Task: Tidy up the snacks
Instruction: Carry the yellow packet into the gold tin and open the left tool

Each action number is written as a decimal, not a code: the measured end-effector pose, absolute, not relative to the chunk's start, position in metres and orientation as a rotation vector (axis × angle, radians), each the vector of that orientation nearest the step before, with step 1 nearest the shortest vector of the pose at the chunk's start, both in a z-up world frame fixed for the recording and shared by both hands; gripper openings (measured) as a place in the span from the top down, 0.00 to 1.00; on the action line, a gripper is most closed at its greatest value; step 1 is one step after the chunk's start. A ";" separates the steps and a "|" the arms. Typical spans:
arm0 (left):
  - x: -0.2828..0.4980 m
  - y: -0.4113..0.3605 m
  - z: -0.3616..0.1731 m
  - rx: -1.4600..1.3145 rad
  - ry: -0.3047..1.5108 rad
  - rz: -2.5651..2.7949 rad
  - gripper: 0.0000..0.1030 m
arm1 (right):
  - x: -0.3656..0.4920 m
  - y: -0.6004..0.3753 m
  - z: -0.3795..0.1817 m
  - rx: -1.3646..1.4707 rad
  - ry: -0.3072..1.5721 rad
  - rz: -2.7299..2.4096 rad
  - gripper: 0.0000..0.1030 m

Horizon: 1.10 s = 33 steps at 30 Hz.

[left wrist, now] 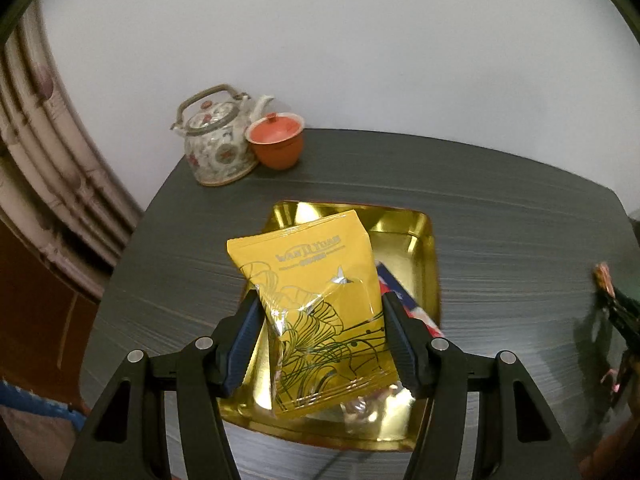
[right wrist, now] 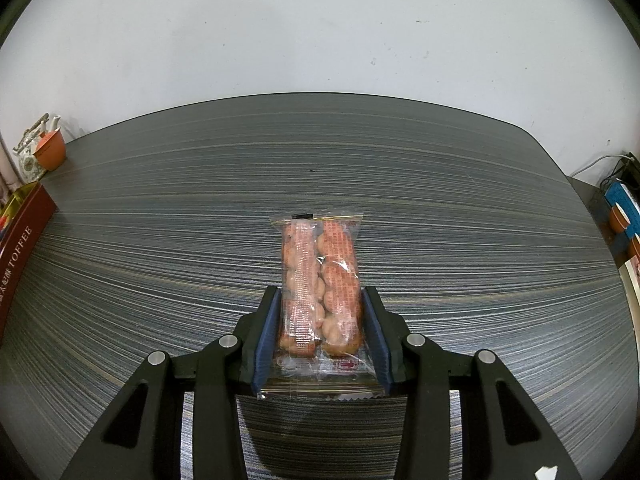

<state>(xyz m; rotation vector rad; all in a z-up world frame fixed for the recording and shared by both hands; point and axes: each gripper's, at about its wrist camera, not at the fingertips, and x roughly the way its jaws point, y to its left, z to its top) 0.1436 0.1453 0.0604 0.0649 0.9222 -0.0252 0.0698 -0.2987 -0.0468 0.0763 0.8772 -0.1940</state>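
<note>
In the left wrist view my left gripper [left wrist: 320, 300] is shut on a yellow snack packet [left wrist: 320, 312] and holds it tilted over a gold tin tray [left wrist: 416, 236]. A red-and-blue packet [left wrist: 404, 300] lies in the tray, partly hidden behind the yellow one. In the right wrist view my right gripper [right wrist: 320, 296] is shut on a clear packet of orange-brown snacks [right wrist: 320, 280], held above the dark striped table [right wrist: 480, 240]. The right gripper shows blurred at the right edge of the left wrist view [left wrist: 616, 312].
A patterned teapot [left wrist: 216, 140] and an orange lidded cup [left wrist: 278, 142] stand at the table's back left corner. The tin's red "TOFFEE" side [right wrist: 24, 240] shows at the left of the right wrist view. Cables and boxes [right wrist: 620, 200] lie off the table's right edge.
</note>
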 end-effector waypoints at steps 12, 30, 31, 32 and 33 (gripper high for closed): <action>0.171 0.168 0.025 0.026 1.008 -0.040 0.42 | 0.070 -0.298 -0.046 0.073 0.878 -0.196 0.62; 0.176 0.172 -0.002 0.090 1.064 -0.026 0.38 | 0.070 -0.298 -0.046 0.071 0.879 -0.197 0.62; 0.176 0.172 -0.001 0.093 1.059 -0.027 0.36 | 0.070 -0.298 -0.046 0.070 0.879 -0.197 0.62; 0.174 0.172 0.001 0.097 1.050 -0.024 0.35 | 0.070 -0.298 -0.046 0.070 0.880 -0.196 0.62; 0.173 0.173 0.003 0.100 1.046 -0.022 0.33 | 0.070 -0.297 -0.046 0.070 0.880 -0.196 0.62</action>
